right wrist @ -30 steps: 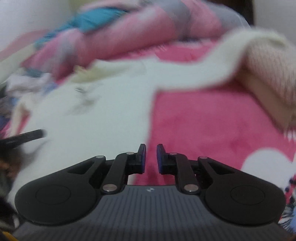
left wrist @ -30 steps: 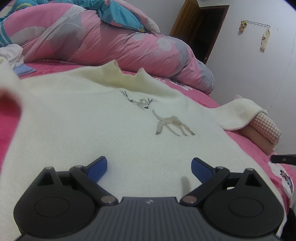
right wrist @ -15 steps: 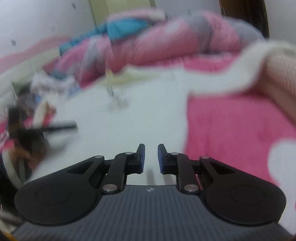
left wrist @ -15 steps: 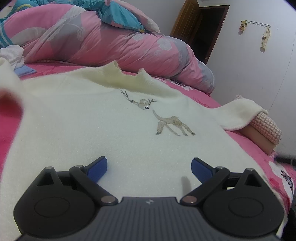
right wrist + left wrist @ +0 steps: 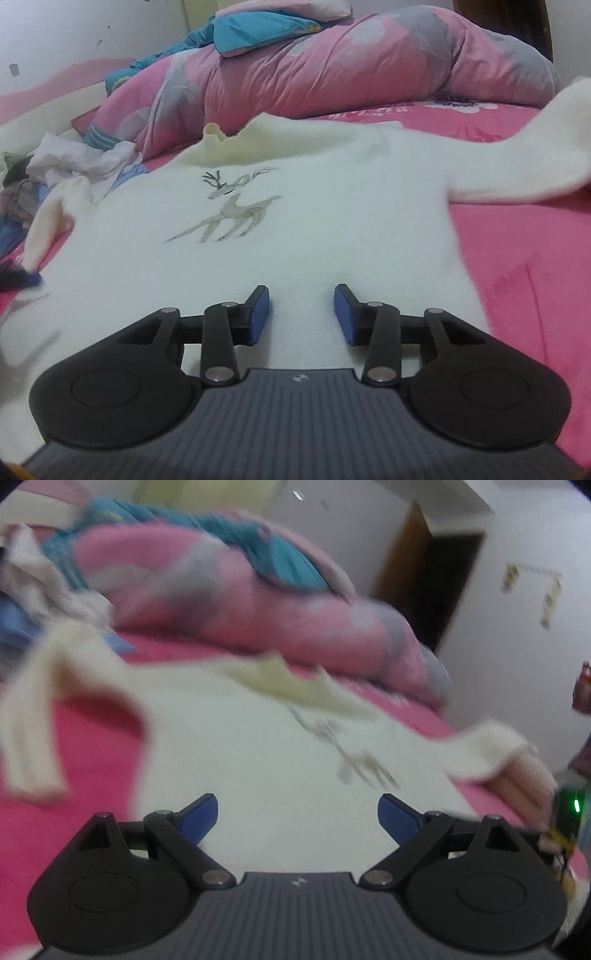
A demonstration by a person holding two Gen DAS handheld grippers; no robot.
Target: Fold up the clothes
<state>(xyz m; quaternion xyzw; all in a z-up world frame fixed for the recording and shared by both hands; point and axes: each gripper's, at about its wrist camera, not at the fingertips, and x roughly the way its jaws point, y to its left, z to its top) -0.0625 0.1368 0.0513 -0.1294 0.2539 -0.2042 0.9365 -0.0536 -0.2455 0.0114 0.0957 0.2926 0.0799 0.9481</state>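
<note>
- Lying flat, front up, on a pink bed (image 5: 524,258) is a cream sweater (image 5: 295,229), with a grey deer motif (image 5: 232,210) stitched on its chest.
- Its collar (image 5: 236,147) points toward a rolled pink, grey and teal quilt (image 5: 332,62) along the far side of the bed.
- The left claw (image 5: 297,814) hangs over the lower part of the sweater with its blue-padded fingers spread wide and nothing between them, as wide as half a second ago.
- The left view is now smeared with motion blur, where it was sharp before, and it takes in more of the sweater's left sleeve (image 5: 33,738), which bends down over the pink bed.
- The right claw (image 5: 301,315) has its fingers parted over the sweater's hem area, holding nothing; half a second ago they were nearly closed.
- The right view, blurred earlier, is now sharp and centred on the sweater's body.
- The right sleeve (image 5: 535,155) stretches toward the right edge of that view.
- A heap of crumpled white and blue clothes (image 5: 74,162) sits on the bed beside the left shoulder.
- A dark open doorway (image 5: 439,587) shows in the wall behind the quilt.
- No readable writing or brand name appears; each claw body bears only a small round emblem, too small to make out.
</note>
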